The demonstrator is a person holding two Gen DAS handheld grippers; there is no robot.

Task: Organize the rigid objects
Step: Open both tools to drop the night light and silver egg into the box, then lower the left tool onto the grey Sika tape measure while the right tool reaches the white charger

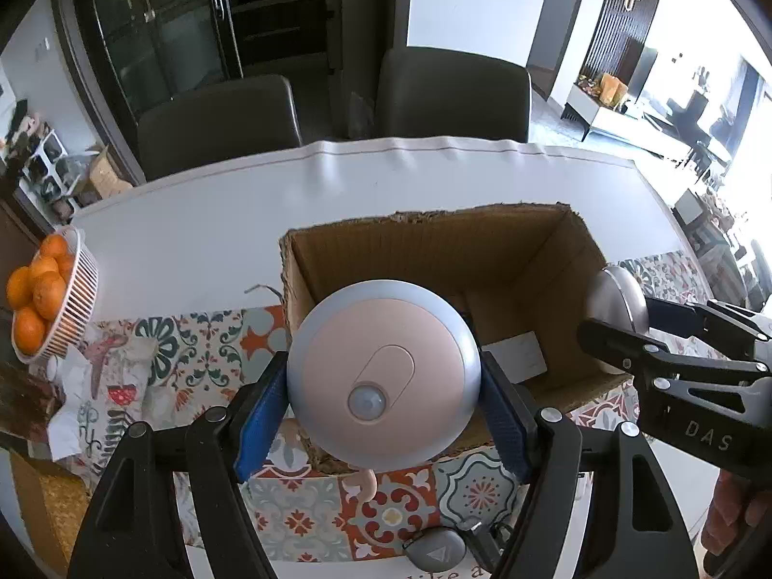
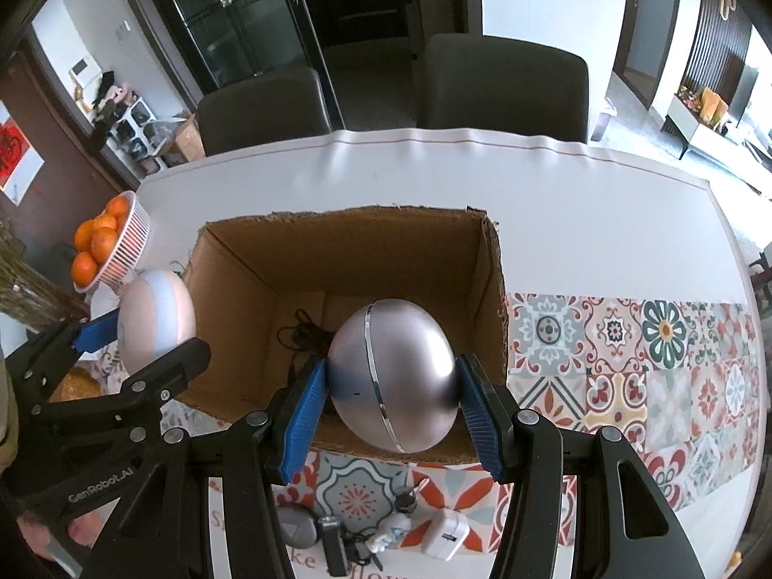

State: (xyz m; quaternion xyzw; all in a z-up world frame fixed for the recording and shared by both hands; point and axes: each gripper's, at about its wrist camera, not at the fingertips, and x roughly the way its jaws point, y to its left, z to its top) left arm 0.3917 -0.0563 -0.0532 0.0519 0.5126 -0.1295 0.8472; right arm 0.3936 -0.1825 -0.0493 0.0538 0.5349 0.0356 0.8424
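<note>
My left gripper is shut on a round pink sensor light with a grey rim, held over the near left corner of an open cardboard box. The right gripper is shut on a silver egg-shaped device, held above the box's near wall. Inside the box lie a black cable and a white card. Each gripper shows in the other's view: the right one at the right edge, the left one at the left with the pink light.
On the patterned runner near me lie a grey round tag, a black stick, a small figurine and a white charger. A white basket of oranges stands at the left. Two dark chairs stand behind the table.
</note>
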